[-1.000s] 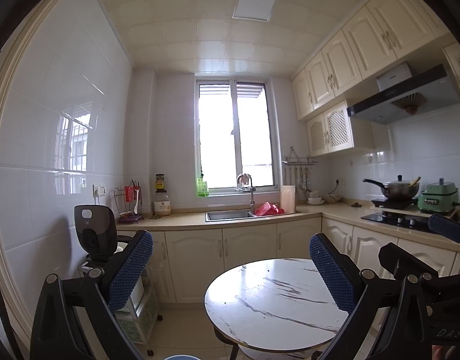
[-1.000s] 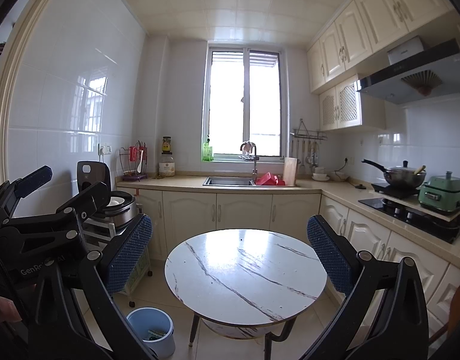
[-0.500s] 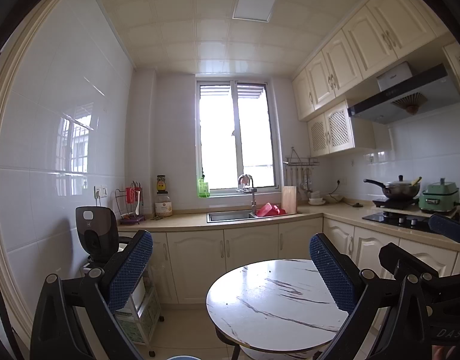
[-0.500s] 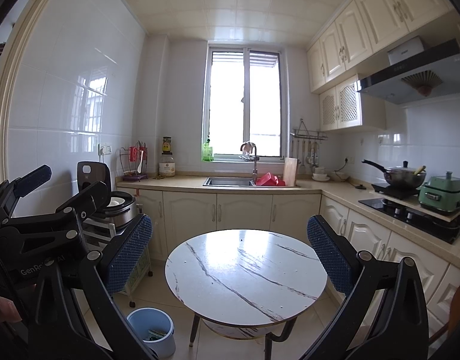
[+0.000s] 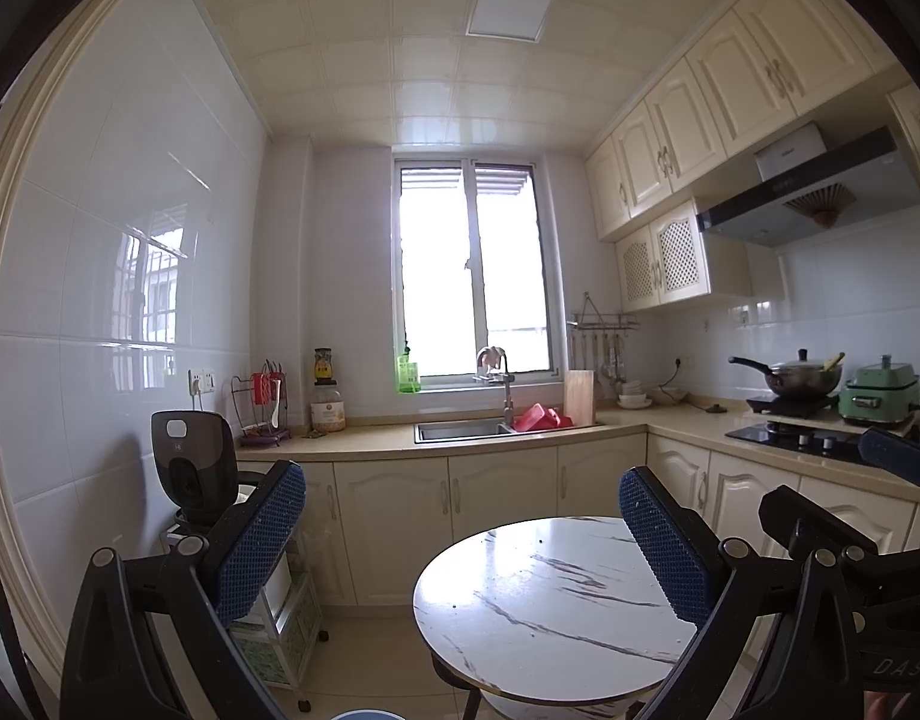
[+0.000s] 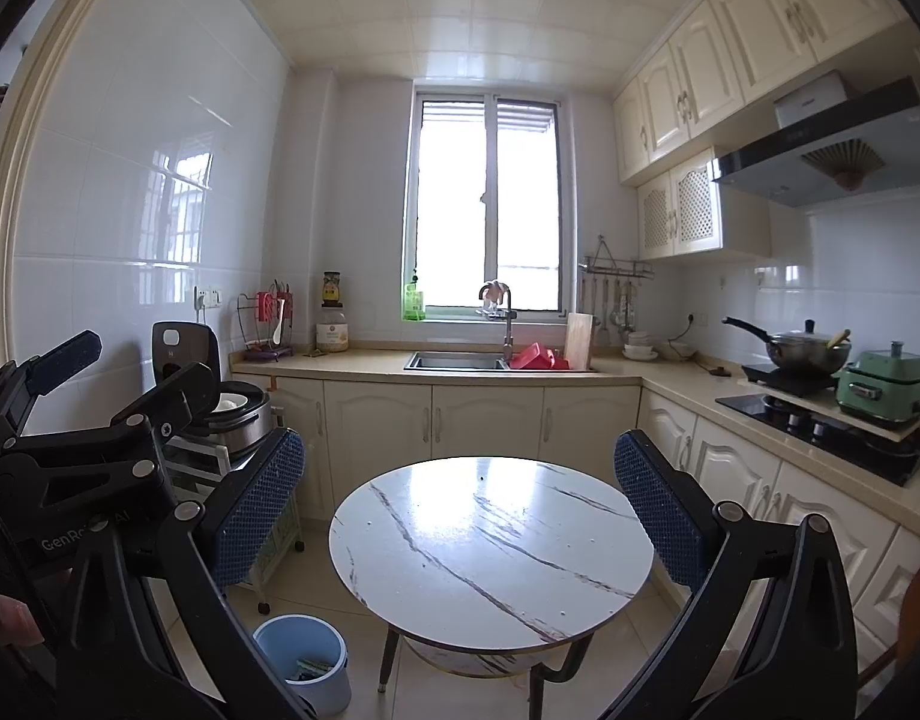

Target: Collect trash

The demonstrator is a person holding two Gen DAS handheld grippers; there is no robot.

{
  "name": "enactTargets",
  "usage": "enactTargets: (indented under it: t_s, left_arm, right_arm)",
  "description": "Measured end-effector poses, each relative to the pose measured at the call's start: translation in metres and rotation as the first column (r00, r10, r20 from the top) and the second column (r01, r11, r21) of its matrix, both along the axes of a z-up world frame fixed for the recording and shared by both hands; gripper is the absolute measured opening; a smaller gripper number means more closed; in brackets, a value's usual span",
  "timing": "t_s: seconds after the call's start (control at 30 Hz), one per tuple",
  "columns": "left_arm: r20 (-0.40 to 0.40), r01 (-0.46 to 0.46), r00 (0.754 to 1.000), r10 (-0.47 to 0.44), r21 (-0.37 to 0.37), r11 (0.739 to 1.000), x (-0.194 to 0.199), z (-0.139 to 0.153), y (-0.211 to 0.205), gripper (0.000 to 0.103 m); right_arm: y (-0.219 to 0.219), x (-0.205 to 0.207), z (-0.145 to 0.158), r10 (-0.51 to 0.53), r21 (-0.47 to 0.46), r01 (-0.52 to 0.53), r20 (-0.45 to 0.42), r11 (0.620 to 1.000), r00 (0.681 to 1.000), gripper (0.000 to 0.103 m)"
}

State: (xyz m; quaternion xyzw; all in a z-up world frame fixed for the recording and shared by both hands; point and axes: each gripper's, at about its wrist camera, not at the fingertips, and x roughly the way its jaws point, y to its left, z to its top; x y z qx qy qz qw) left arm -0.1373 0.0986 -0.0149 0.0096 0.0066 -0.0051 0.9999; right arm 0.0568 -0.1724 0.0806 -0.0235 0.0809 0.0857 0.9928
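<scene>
Kitchen, tiled walls, cream cabinets, daylight from the window [image 6: 487,204] at 12 o'clock.

Near field: both tongs spread wide, nothing between the pads. Right tongs [image 6: 460,516] frame the round marble surface [image 6: 490,546]; left tongs [image 5: 460,546] sit to the left of them and see the same surface [image 5: 556,594] at 5 o'clock in their own view.

Bin: blue bucket [image 6: 303,669] on the floor at 7 o'clock in the right view, just beside the table's left leg, some scraps already inside. In the left view only its rim [image 5: 368,714] shows at the bottom edge.

Trash: none clearly visible. Surface top looks bare apart from a few tiny specks, too small to identify. Lower shelf under the top is mostly hidden.

Mid: rice cooker [image 6: 234,402] on a cart at 9 o'clock.

Far: sink [image 6: 456,360] at 12, red item [image 6: 538,357] beside it, wok [image 6: 805,351] and green cooker [image 6: 886,381] at 2–3.

Judgement: step in hand is search/approach. Tilt the cameras down, scan the floor and the lower shelf before committing. Keep the tongs spread until a target is centred between the pads, and keep the bucket in the right view for the drop.
</scene>
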Motion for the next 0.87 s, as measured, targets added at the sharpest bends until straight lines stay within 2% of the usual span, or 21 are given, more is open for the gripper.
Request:
enactTargets:
  t_s: [0.87]
  left_arm:
    - [-0.029,0.007,1.000,-0.007,0.002,1.000,0.010,0.000,0.011,0.102]
  right_arm:
    - [0.003,0.005,-0.006,-0.015,0.001,0.015,-0.027,1.000,1.000,0.103]
